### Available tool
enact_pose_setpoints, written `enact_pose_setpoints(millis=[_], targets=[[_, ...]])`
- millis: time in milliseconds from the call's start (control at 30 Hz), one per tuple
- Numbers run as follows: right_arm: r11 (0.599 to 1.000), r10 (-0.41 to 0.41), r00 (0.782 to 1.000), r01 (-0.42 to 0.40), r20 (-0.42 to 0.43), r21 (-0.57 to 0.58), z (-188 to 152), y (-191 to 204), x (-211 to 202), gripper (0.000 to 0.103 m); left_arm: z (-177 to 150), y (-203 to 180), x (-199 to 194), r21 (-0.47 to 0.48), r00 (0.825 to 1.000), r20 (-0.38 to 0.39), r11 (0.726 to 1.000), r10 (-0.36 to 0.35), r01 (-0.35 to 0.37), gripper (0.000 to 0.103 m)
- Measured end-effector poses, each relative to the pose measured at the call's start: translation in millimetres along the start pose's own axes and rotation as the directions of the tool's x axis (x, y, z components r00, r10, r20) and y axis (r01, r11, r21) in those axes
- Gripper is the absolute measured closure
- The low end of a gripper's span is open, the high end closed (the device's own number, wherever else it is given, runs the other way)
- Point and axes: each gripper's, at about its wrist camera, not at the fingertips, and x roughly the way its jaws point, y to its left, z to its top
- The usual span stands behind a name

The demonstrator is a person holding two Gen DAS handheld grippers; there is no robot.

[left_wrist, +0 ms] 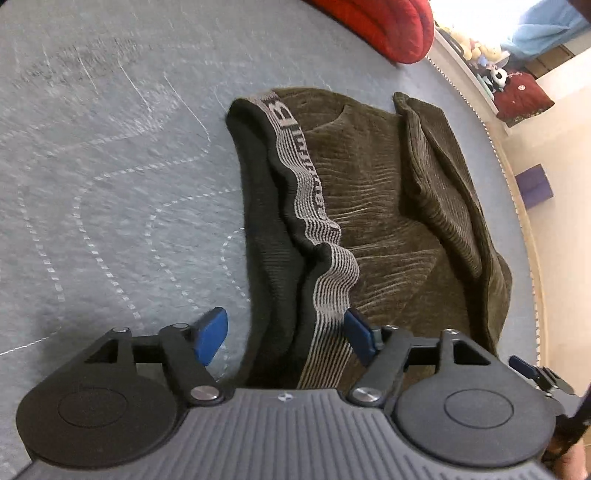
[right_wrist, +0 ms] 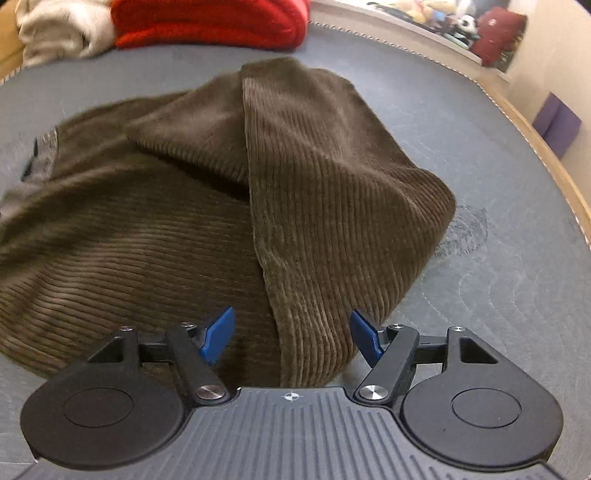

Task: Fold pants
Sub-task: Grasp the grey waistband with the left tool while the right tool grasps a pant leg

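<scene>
Hovering over olive-brown corduroy pants (left_wrist: 388, 192) on the grey-blue quilted mattress (left_wrist: 110, 166), left gripper (left_wrist: 286, 334) has fingers apart, astride the striped grey waistband (left_wrist: 314, 206). Right gripper (right_wrist: 291, 336) (also spread) straddles a folded leg edge, pads not pressing.

1. The grey quilted mattress (left_wrist: 110, 184) lay bare to the left of the pants (left_wrist: 369, 203), giving open passage there.
2. The pants occupied the middle of the surface; a folded-over leg flap (right_wrist: 314, 177) formed a raised ridge across them.
3. Right of the pants, a bare strip of mattress ran out to the mattress edge (right_wrist: 546, 147).
4. At the far end, a red blanket (right_wrist: 207, 22) and a pale bundle (right_wrist: 55, 29) blocked the way.
5. The left gripper (left_wrist: 284, 336) and right gripper (right_wrist: 291, 336) each straddled fabric with jaws apart, pads clear of it.
</scene>
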Motion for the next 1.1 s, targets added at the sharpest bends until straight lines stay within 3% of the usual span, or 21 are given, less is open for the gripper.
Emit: enact_pose_setpoints(millis=[133, 200, 233, 300, 367, 567, 800, 967, 1100], targets=[[0.995, -0.058, 0.998, 0.055, -0.027, -0.081, 2.0, 6.5, 20.0, 0.037, 3.6, -0.5, 16.9, -0.027, 0.998, -0.008, 0.998, -0.055, 0.055, 0.025], [0.992, -0.081, 0.995, 0.076, -0.055, -0.101, 1.7, 5.1, 28.6, 0.06, 2.3, -4.5, 20.3, -0.023, 0.997, -0.003, 0.997, -0.074, 0.073, 0.025], [0.992, -0.09, 0.994, 0.083, -0.065, -0.1, 2.0, 3.2, 31.8, 0.066, 1.9, -7.5, 19.8, -0.018, 0.996, 0.0, 0.996, -0.09, 0.09, 0.025], [0.994, -0.085, 0.994, 0.08, -0.075, -0.07, 1.3, -3.7, 32.2, 0.086, -1.6, -15.9, 22.6, 0.027, 0.996, -0.002, 0.996, -0.089, 0.089, 0.027], [0.996, -0.084, 0.995, 0.082, -0.06, -0.04, 1.5, -8.0, 27.5, 0.094, -5.4, -25.6, 25.1, 0.082, 0.997, -0.002, 0.993, -0.081, 0.081, 0.051], [0.998, -0.061, 0.998, 0.062, 0.006, -0.02, -4.1, -14.2, -2.2, 0.095, -11.3, -40.0, 5.8, 0.156, 0.997, 0.071, 0.987, -0.041, 0.029, 0.081], [1.0, -0.02, 1.0, 0.021, 0.024, -0.022, -12.7, -14.6, -35.4, 0.096, -22.7, -35.5, -36.1, 0.215, 0.994, 0.113, 0.976, 0.012, -0.036, 0.087], [0.984, 0.141, 0.989, -0.144, -0.033, -0.102, -18.9, 5.2, -50.5, 0.096, -28.0, -4.0, -73.8, 0.218, 0.99, 0.111, 0.97, 0.087, -0.109, 0.088], [0.921, 0.303, 0.943, -0.327, -0.137, -0.213, -31.7, 32.5, -60.9, 0.096, -34.3, 29.7, -89.1, 0.201, 0.988, 0.014, 0.968, 0.151, -0.15, 0.087]])
